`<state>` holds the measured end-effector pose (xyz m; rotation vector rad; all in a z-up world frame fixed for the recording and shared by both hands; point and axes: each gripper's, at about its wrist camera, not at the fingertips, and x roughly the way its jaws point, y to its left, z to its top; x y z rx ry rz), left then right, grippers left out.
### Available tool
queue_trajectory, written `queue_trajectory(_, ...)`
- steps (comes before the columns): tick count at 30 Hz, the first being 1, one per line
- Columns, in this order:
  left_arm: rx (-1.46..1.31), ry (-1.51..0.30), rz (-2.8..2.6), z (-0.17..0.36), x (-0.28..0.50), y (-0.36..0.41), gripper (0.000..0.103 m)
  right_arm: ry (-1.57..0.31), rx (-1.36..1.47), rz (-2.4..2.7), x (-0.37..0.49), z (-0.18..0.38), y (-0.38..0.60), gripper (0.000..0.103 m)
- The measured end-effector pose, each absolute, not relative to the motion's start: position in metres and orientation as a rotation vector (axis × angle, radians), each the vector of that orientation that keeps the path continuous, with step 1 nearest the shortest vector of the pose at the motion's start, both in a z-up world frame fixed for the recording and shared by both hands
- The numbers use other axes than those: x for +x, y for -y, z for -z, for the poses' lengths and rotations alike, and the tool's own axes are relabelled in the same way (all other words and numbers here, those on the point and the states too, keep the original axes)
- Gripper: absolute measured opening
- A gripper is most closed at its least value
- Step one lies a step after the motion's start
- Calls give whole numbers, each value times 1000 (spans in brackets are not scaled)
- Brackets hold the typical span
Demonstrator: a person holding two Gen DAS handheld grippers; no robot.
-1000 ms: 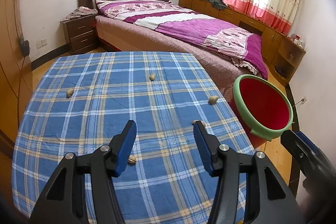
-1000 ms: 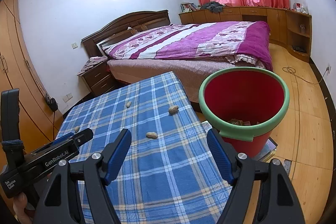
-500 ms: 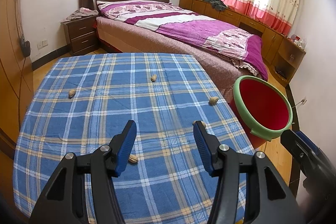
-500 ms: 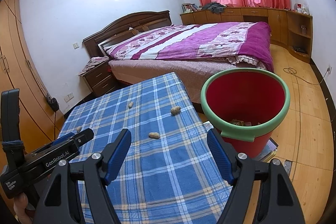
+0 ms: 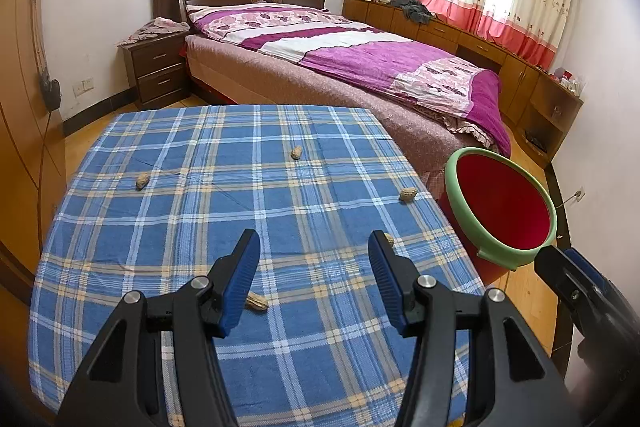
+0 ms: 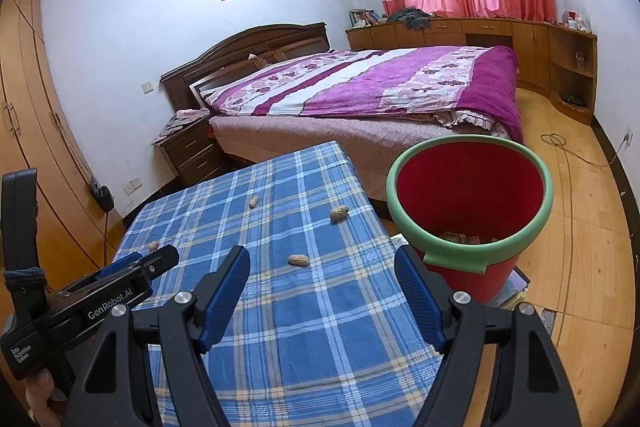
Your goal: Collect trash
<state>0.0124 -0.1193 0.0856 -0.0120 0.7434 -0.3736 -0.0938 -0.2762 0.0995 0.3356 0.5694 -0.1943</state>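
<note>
Overhead, both tools sit higher and further back from the bench (image 5: 168,227) than a second ago: more of the plaid cloth shows, nothing picked up. Reads as a survey pause before the first grab.

Left tool (image 5: 310,279) released, jaws wide, empty. Right tool (image 6: 322,291) likewise spread and empty.

Trash = peanut shells scattered on the cloth. Left view: nearest shell (image 5: 256,303) touching or just beside the left finger at 7 o'clock; others at 10 (image 5: 142,181), 12 (image 5: 296,152) and 2 o'clock (image 5: 408,194). A fifth shell (image 5: 388,239) is half hidden behind the right finger.

Red bucket (image 6: 468,259) with green rim stands off the bench edge at 3 o'clock; some scraps lie in its bottom, too small to identify.

Bench near edge cut off by the tool bodies.
</note>
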Motion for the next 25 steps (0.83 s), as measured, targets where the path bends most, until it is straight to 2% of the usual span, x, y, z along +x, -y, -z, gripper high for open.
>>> queue_trajectory(25, -6, -728, 368, -91, 9, 117, 56, -571, 335, 194, -94, -99, 275, 79)
